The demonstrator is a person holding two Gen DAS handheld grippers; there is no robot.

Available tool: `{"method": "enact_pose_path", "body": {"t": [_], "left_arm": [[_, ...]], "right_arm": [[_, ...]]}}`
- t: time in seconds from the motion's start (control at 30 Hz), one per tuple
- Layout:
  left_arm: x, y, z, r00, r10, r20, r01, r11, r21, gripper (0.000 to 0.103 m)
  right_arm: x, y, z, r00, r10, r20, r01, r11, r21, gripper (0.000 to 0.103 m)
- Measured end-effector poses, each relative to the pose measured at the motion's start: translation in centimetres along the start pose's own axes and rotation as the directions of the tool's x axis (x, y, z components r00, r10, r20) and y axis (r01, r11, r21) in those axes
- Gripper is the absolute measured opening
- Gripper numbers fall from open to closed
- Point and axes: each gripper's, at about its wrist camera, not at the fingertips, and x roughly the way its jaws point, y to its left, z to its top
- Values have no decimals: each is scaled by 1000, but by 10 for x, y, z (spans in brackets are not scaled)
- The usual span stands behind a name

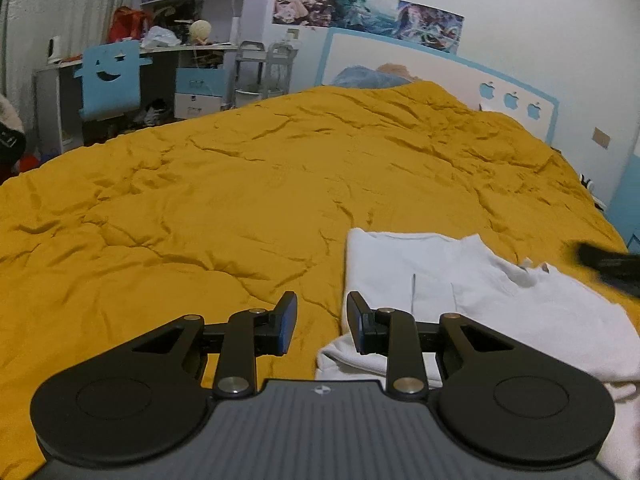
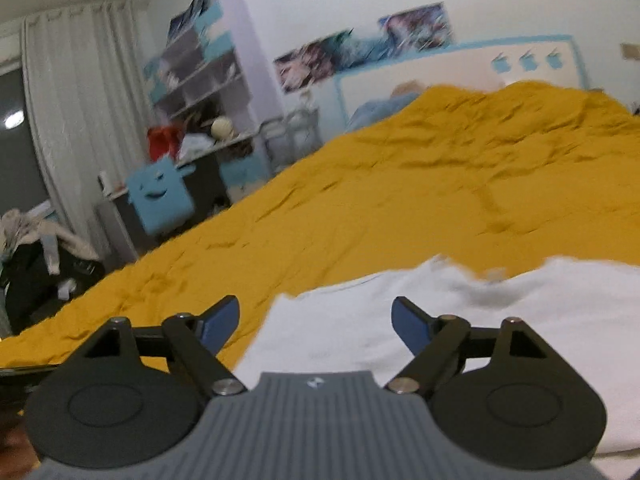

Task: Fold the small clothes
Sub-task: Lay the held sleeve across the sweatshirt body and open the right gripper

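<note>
A white garment (image 1: 460, 292) lies partly folded on the yellow bedspread (image 1: 240, 200), at the lower right of the left wrist view. My left gripper (image 1: 322, 322) is open and empty, its right finger over the garment's left edge. The right gripper shows as a dark blur at the right edge (image 1: 612, 266) beyond the garment. In the right wrist view, which is motion-blurred, my right gripper (image 2: 316, 324) is wide open and empty above the white garment (image 2: 460, 316).
The yellow bedspread (image 2: 400, 184) covers the whole bed. A blue-and-white headboard (image 1: 420, 64) stands at the far end. A desk with a blue chair (image 1: 110, 80) and shelves stands beyond the bed's left side.
</note>
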Motion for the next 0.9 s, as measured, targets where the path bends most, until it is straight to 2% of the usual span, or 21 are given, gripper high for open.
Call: {"method": "enact_pose_path", "body": {"t": [0.07,0.13,0.2,0.23,0.3,0.37,0.43,0.57,0.67,0.7,0.73,0.8,0.9], "left_arm": [[1,-5,-3,1000,-5,-2,5,1000,13,34],[3,-10,-5,1000,-15,-6,15,1000,21,34],[6,-17,-9,1000,-25,-15,26,999,38,34],[7,-22,-12,999,-27,-20,28,998,52,34],[9,-32,-19,999,-26,-24,29,995,91,34],[10,-41,-26,1000,-20,-20,22,991,129,34],[12,-49,-32,1000,-20,-20,23,985,170,34],[15,-61,-45,996,-75,-43,83,969,233,34],[18,-67,-52,994,-91,-65,105,961,256,34],[20,-69,-54,994,-84,-69,100,958,267,34],[21,-70,-56,994,-78,-71,94,956,277,34],[22,-71,-58,994,-78,-78,97,954,285,35],[22,-72,-60,993,-83,-87,105,952,288,35]], "right_arm": [[-45,-30,4,995,-89,48,90,996,-8,78],[-87,-63,0,974,-213,79,217,975,-51,79],[-116,-91,-12,932,-354,75,361,922,-138,79],[-125,-106,-21,907,-420,39,420,888,-186,79],[-133,-134,-41,864,-499,-74,470,850,-239,77],[-135,-155,-57,844,-515,-147,482,850,-213,74],[-133,-169,-68,832,-528,-171,501,847,-176,72],[-115,-182,-77,847,-498,-186,478,867,-141,61],[-103,-185,-80,847,-494,-197,465,867,-177,30],[-99,-186,-82,836,-513,-196,480,856,-195,17],[-96,-187,-84,818,-540,-196,505,839,-204,11],[-96,-188,-90,803,-565,-191,533,823,-195,7],[-99,-181,-92,748,-648,-142,628,761,-163,6]]}}
